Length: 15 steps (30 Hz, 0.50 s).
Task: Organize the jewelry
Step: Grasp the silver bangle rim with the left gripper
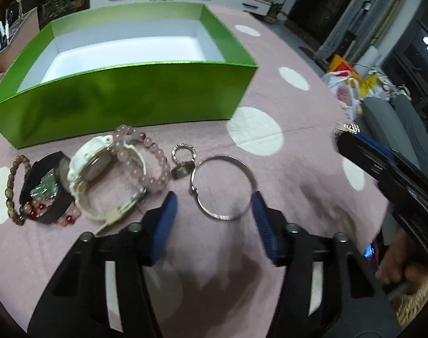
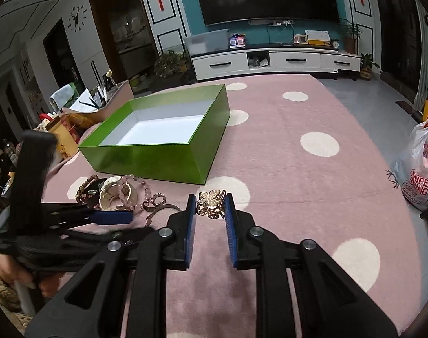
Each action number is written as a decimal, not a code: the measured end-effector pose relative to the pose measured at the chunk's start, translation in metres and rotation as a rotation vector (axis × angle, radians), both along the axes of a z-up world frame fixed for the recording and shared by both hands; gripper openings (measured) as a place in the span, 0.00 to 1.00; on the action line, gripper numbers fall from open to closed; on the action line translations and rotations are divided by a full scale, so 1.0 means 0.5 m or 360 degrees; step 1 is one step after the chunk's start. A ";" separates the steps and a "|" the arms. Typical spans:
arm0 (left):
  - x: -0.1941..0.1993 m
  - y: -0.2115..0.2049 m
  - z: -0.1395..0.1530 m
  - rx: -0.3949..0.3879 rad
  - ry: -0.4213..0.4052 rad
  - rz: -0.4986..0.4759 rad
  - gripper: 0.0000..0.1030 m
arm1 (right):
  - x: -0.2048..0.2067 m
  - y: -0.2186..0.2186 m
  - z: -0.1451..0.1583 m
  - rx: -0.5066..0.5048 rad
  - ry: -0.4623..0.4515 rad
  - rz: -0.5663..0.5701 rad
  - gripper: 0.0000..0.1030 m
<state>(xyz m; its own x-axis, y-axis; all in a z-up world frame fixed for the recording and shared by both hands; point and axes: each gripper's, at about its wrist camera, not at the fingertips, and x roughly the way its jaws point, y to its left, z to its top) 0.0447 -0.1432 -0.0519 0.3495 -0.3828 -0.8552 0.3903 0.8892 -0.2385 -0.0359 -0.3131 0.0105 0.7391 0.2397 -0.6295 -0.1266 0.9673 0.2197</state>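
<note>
Pinching a gold flower-shaped brooch [image 2: 211,204] between its blue pads, the right gripper [image 2: 211,207] is seen held over the pink dotted cloth [image 2: 284,169], with the green box [image 2: 157,152] at about eleven o'clock from it in the right wrist view. The left gripper [image 1: 214,202] is held with its jaws spread wide, and the silver bangle [image 1: 224,187] is framed between the two blue fingertips [image 1: 169,205], lying flat on the cloth; whether the pads touch it cannot be told. At ten o'clock from the bangle a small ring [image 1: 183,152] is found, and farther toward nine o'clock a white watch [image 1: 97,173] is draped with a pink bead bracelet [image 1: 146,155]. At the far nine o'clock side a black watch [image 1: 44,188] and a brown bead bracelet [image 1: 12,180] are piled, with red beads [image 1: 35,211] against them. The box is seen open at twelve o'clock, its white floor bare.
</note>
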 end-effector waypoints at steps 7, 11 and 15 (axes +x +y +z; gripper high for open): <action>0.001 -0.030 -0.020 0.0138 -0.0098 0.0045 0.22 | -0.010 -0.013 0.000 0.0015 -0.0037 -0.0042 0.19; -0.011 -0.019 -0.023 0.0119 -0.0088 0.0065 0.09 | -0.020 -0.013 0.000 0.0008 -0.0052 -0.0058 0.19; -0.012 -0.010 -0.016 0.0084 -0.0045 0.0049 0.03 | -0.026 -0.013 0.010 0.0002 -0.0069 -0.0056 0.19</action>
